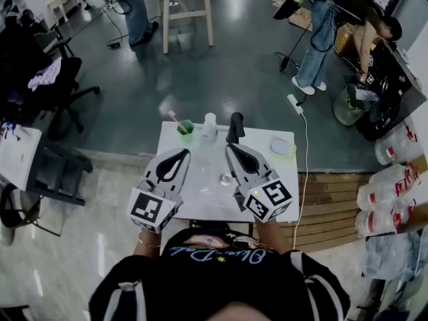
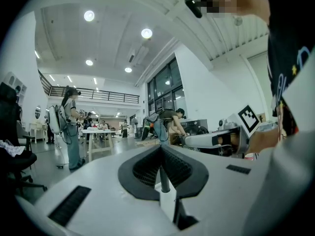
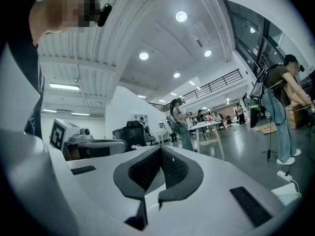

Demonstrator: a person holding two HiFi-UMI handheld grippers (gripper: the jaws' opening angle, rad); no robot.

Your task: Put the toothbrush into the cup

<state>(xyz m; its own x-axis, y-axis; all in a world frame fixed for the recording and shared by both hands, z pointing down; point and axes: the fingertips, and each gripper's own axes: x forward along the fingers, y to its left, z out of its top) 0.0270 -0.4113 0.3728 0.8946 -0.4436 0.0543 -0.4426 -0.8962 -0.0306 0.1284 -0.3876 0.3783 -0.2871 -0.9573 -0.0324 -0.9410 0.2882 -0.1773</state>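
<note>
A green cup stands at the back left of the small white table. A toothbrush stands in it and leans to the left. My left gripper hovers above the table just in front of the cup, its jaws shut and holding nothing. My right gripper hangs beside it over the table's middle, also shut and empty. In the left gripper view my left gripper points out into the room, tips touching. The right gripper view shows my right gripper the same way. Neither gripper view shows the cup.
A white bottle and a black upright object stand at the table's back edge. A pale round item lies at the right and a small metal piece in the middle. A power strip lies beyond; chairs stand left.
</note>
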